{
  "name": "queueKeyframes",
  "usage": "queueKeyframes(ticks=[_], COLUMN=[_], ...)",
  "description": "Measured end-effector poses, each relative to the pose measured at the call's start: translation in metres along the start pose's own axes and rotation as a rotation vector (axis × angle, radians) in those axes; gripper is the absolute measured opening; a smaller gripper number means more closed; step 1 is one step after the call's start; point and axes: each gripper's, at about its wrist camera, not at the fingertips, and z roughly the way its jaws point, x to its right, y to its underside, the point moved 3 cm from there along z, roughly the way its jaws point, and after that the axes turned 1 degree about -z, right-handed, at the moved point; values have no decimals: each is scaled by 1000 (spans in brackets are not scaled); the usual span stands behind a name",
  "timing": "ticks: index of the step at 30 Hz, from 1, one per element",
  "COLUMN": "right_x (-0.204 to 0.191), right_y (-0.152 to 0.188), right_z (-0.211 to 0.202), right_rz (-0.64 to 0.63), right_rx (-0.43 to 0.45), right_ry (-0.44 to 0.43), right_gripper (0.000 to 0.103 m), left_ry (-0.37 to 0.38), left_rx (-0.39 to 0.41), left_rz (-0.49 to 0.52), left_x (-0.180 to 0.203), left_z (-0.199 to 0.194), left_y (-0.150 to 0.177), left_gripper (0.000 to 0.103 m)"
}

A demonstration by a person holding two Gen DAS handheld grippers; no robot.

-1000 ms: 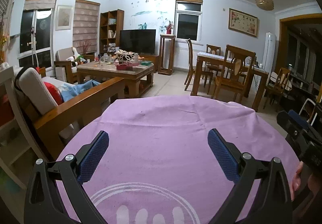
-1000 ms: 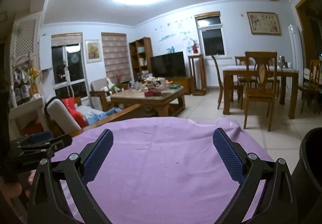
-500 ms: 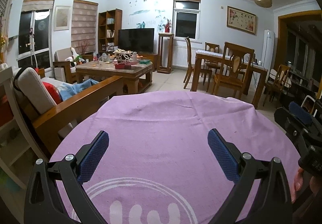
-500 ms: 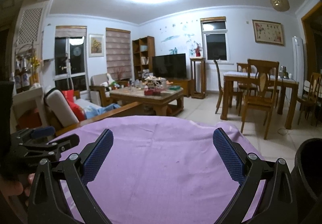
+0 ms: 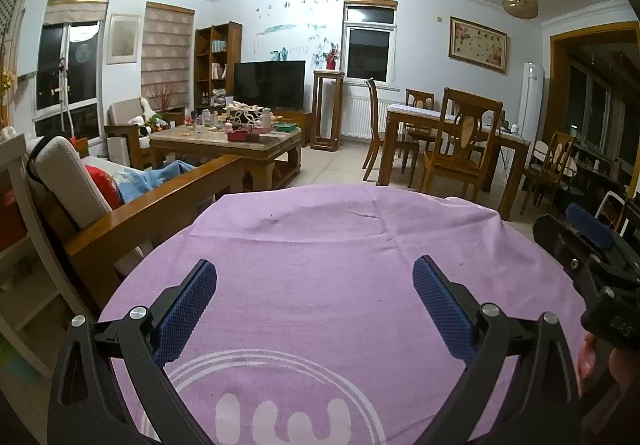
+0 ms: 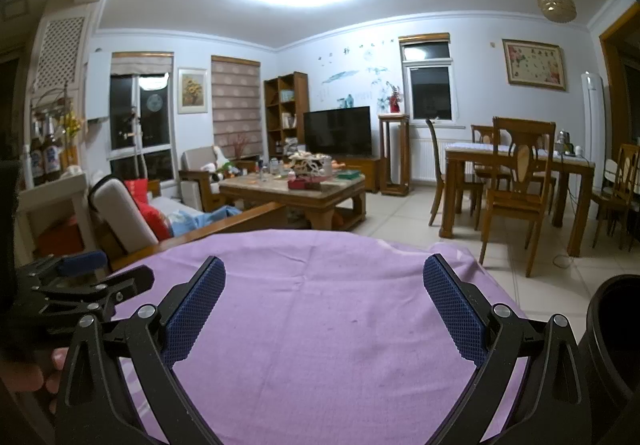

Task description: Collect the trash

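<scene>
Over the near half of a round table under a purple cloth (image 5: 320,245), both tongs hang side by side, neither touching the fabric as far as can be told. Left gripper (image 5: 314,301) has its blue-padded fingers (image 5: 186,311) spread wide with nothing between them. Right gripper (image 6: 324,305) is likewise spread wide and holds nothing; its textured blue pads (image 6: 454,311) frame bare purple fabric.

Each tool shows in the other's camera only in part. From the left wrist view the right one sits at the right edge, cut off, with a bit of the person's hand under it. From the right wrist view the left one sits at the left edge, dark and partly out of frame.

No trash item can be made out on the cloth; only small dark specks and a white printed circular logo (image 5: 280,397) at the near edge, cropped by the frame. A dark round container (image 6: 616,345) shows just off the table's right edge in the right wrist view, mostly cut off, inside not visible.

Beyond the far edge: a wooden sofa with a beige cushion (image 5: 68,181), a cluttered wooden coffee table (image 5: 224,141) whose items are too small to identify, a black flat television (image 5: 269,84), and a wooden dining table with chairs (image 5: 452,129).
</scene>
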Motion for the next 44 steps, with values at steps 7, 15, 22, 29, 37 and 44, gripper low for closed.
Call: queueKeyframes(ticks=[7,15,22,29,37,44], right_x=[-1,-2,-3,-3,-3,-4], right_y=[0,0,0,0,-1,-1], right_z=[0,0,0,0,0,0], right_rz=[0,-1,0,0,-1,-1], right_rx=[0,0,0,0,0,-1], right_ry=[1,1,1,1,1,0], right_gripper=[98,98,98,98,98,98], left_ry=[-3,-1,-3,-29,-38,-27], left_rx=[1,0,4,28,0,-14], left_rz=[-4,-5,-5,-29,-54,-72], left_x=[-2,-4,-4,-10,-13,-14], left_z=[-1,0,-3,-12,-9,-9], left_y=[-1,-2,-1,1,0,2], left_gripper=[98,98,98,98,98,98])
